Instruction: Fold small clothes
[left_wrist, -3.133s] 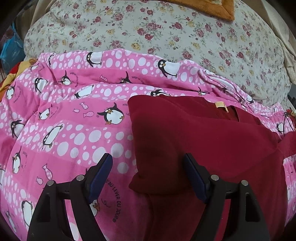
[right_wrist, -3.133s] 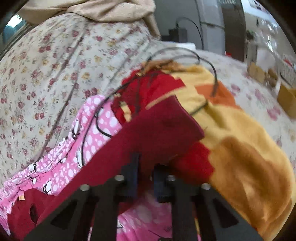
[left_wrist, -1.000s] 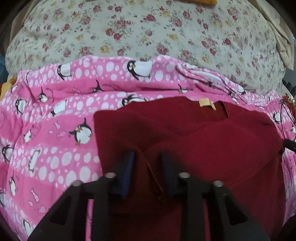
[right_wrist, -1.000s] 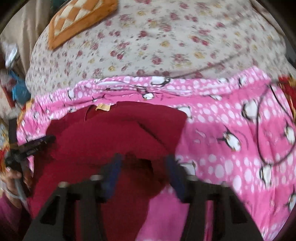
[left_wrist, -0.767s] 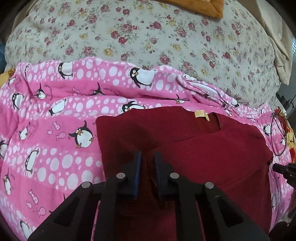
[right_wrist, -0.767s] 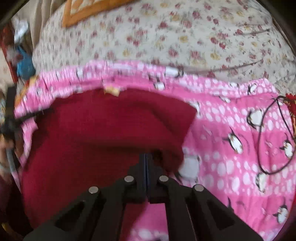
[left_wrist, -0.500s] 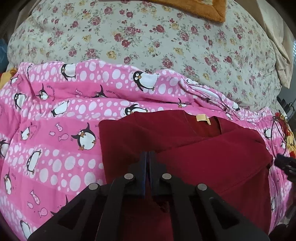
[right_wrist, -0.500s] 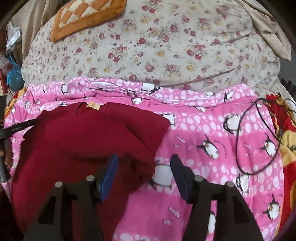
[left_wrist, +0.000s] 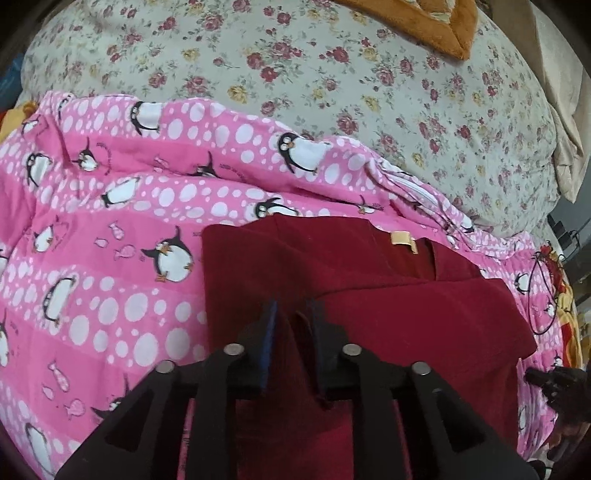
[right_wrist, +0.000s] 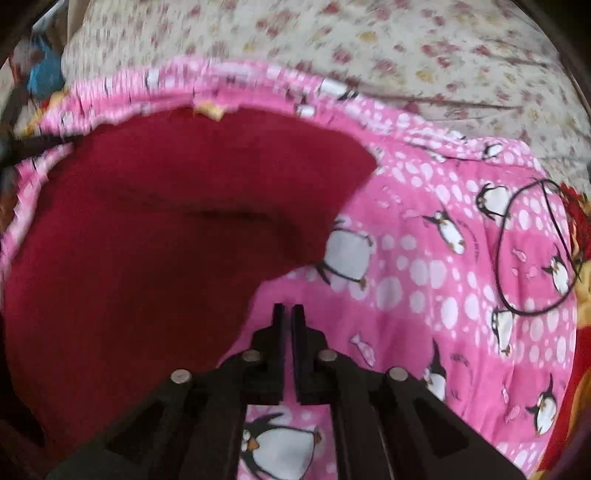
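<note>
Item under inspection: one dark red garment (left_wrist: 369, 295), lying partly folded on a pink penguin-print blanket (left_wrist: 110, 258) spread over a bed; it fills the lower centre of the left wrist view and the left half of the right wrist view. A tan neck label (left_wrist: 402, 239) marks its collar edge toward the top of the frame.

Handling judgement: the cloth looks soft, light and limp, with a matte, slightly fleecy face. It should crease wherever you lift it and will not hold shape unsupported. Grip looks reliable; slippage unlikely. Take it at hems or folded corners, pinching all layers together.

Your left hand-held gripper (left_wrist: 291, 332) has just been opening a little, yet a raised ridge of the red fabric sits between its jaws and looks pinched.

Your right hand-held gripper (right_wrist: 288, 332) has just been closing; its jaws stand nearly together with nothing between them, over pink blanket just beside the garment's right edge.

Surroundings: a floral bedsheet (left_wrist: 332, 74) beyond, and a thin black cable loop (right_wrist: 535, 251) at right.
</note>
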